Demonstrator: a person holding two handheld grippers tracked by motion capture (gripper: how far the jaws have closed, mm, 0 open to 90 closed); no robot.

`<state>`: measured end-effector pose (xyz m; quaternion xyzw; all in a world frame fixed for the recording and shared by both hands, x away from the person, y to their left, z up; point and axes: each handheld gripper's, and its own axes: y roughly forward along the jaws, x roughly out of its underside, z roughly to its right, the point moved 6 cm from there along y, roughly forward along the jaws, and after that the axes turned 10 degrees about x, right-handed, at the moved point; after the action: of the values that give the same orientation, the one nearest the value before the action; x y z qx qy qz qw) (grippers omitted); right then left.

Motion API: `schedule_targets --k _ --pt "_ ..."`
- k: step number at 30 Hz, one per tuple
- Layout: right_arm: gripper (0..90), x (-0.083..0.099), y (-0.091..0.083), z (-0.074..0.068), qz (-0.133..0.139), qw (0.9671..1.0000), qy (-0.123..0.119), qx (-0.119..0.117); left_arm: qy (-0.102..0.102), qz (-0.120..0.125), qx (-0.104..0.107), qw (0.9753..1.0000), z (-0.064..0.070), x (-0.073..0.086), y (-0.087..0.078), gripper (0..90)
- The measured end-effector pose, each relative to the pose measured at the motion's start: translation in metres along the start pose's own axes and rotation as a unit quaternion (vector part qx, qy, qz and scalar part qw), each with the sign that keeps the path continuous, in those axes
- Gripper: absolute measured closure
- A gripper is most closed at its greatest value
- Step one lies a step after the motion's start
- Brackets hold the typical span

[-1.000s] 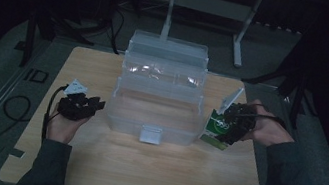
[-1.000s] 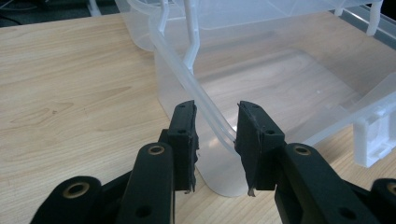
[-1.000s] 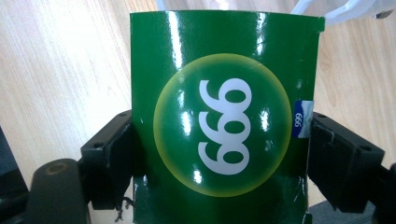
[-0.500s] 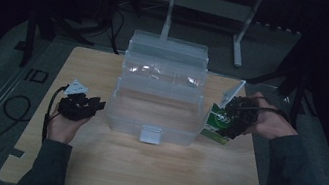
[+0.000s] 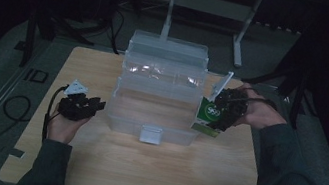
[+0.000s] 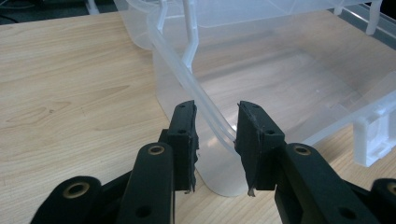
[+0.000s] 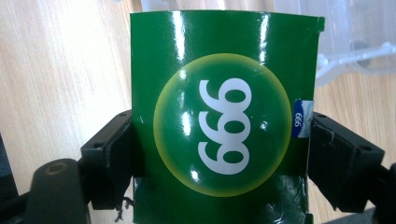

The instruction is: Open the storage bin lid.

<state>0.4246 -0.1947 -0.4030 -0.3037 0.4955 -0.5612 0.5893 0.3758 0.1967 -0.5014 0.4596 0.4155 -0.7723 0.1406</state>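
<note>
A green box (image 7: 223, 116) printed with white digits in a yellow-green circle is clamped between the jaws of the right tool (image 5: 222, 113), one jaw pressed to each side of it, as the right gripper view shows plainly. In the high view the box (image 5: 209, 114) is held at the right end of a clear plastic bin (image 5: 160, 92) that stands near the middle of the wooden counter (image 5: 139, 169); it is just beside the bin's outer wall, tilted a little, and whether its lower edge rests on the counter or hangs slightly above it cannot be told. The left tool (image 5: 94, 106) is at the bin's left end, and in the left gripper view its jaws stand apart on either side of the bin's rim (image 6: 212, 116), one inside the wall and one outside, not closed on it. The bin's lid appears to be swung up at the back, so the interior is open, and nothing can be seen lying inside it. Judged from this, the pick-up of the box is done and the bin is opened and about to be steadied. What is left is for the box to be lifted over the right wall, lowered into the bin and released; the placing has not yet begun.
</note>
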Motion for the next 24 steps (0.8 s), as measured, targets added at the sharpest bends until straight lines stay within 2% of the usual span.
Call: schedule_targets --k 8,24 --pt "17.9 -0.013 0.008 0.0 0.0 0.9998 -0.019 -0.005 0.001 0.0 0.0 1.0 0.0 0.0 0.0 67.9" --pt "17.8 -0.035 0.015 0.003 0.006 0.9995 -0.028 -0.012 -0.001 0.003 0.001 1.0 -0.001 0.0 -0.002 67.9"
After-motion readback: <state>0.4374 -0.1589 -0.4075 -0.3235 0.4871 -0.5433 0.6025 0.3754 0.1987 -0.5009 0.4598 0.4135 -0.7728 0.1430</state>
